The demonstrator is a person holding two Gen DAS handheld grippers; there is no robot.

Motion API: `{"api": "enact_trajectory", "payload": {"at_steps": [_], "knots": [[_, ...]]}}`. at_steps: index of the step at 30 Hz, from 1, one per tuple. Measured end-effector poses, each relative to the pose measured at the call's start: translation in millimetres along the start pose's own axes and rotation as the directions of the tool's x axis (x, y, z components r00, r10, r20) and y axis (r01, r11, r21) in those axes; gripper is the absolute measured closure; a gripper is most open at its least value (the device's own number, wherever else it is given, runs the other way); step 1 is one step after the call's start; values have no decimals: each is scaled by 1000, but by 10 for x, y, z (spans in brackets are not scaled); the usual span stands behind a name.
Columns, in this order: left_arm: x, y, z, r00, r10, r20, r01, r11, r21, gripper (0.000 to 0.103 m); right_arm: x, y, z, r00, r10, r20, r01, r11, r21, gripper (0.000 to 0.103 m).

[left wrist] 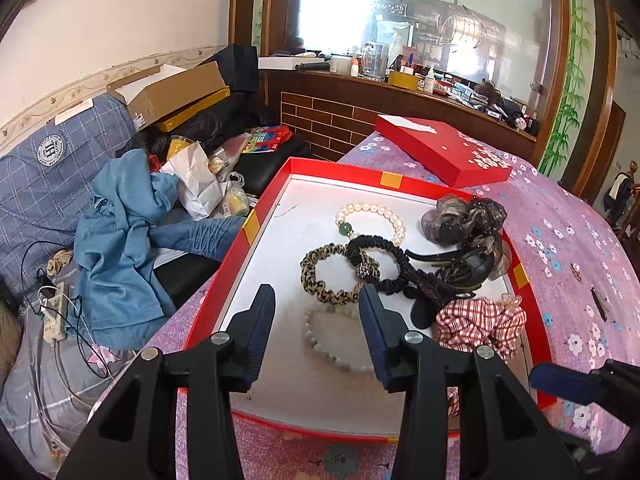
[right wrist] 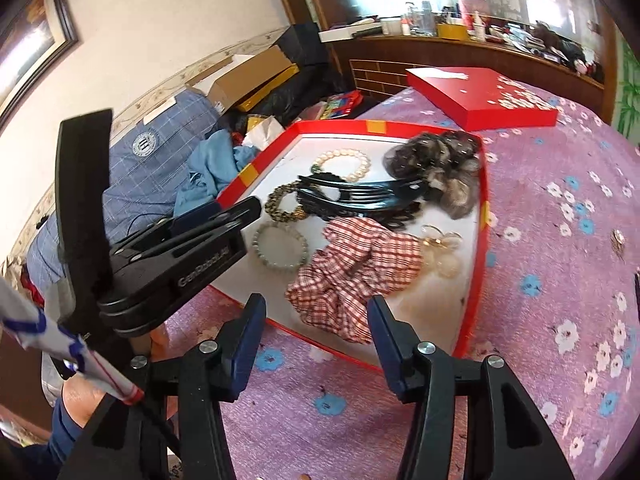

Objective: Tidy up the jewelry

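Observation:
An open red box (left wrist: pixel 236 264) (right wrist: pixel 474 280) with a white floor lies on the purple flowered cloth. It holds a pearl bracelet with a green bead (left wrist: pixel 370 216) (right wrist: pixel 344 164), a leopard scrunchie (left wrist: pixel 330 276) (right wrist: pixel 282 202), a pale bead bracelet (left wrist: pixel 334 340) (right wrist: pixel 280 246), a black scrunchie (left wrist: pixel 376 258), a black hair claw (left wrist: pixel 468 268) (right wrist: pixel 360 194), a checked red scrunchie (left wrist: pixel 480 322) (right wrist: pixel 352 276), a grey-brown hair piece (left wrist: pixel 464 218) (right wrist: pixel 436 164) and a clear bow clip (right wrist: pixel 442 254). My left gripper (left wrist: pixel 316 308) is open and empty over the pale bracelet. My right gripper (right wrist: pixel 316 320) is open and empty at the box's near edge, by the checked scrunchie.
The red lid (left wrist: pixel 440 148) (right wrist: pixel 480 92) lies on the cloth beyond the box. A small ring (left wrist: pixel 576 267) (right wrist: pixel 618 238) and a dark clip (left wrist: pixel 600 302) lie on the cloth to the right. Clothes, bags and cardboard boxes (left wrist: pixel 172 88) clutter the left. A wooden shelf with bottles (left wrist: pixel 400 76) stands behind.

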State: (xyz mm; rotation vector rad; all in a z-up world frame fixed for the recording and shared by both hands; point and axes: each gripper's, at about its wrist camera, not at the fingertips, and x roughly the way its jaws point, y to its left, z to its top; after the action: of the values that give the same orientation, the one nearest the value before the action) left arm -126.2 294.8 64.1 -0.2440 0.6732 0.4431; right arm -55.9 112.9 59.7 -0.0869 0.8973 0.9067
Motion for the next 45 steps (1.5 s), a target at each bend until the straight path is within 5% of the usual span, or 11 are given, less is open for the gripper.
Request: {"api": "enact_trajectory", "payload": {"at_steps": [4, 11, 17, 22, 28, 40, 45], "knots": [[-60, -61, -30, 1000, 2, 7, -2, 1000, 0, 40, -99, -83, -37, 999, -42, 20, 41, 999, 23, 36], [-255, -237, -123, 999, -6, 34, 5, 999, 35, 23, -297, -169, -159, 992, -111, 63, 109, 994, 29, 17], [-391, -268, -204, 993, 101, 61, -104, 994, 38, 8, -382, -179, -317, 982, -176, 67, 176, 984, 8, 12], [-491, -243, -231, 967, 248, 64, -251, 967, 35, 6, -541, -247, -476, 979, -186, 87, 185, 983, 10, 10], [-602, -259, -235, 955, 288, -62, -285, 957, 59, 6, -894, -300, -658, 966, -207, 152, 202, 978, 49, 9], [-1140, -763, -295, 969, 220, 111, -233, 966, 113, 6, -1376, -219, -950, 925, -284, 251, 280, 958, 53, 7], [-1157, -829, -341, 954, 245, 174, -265, 959, 101, 6, -1401, -188, -989, 897, -330, 294, 339, 941, 24, 3]]}}
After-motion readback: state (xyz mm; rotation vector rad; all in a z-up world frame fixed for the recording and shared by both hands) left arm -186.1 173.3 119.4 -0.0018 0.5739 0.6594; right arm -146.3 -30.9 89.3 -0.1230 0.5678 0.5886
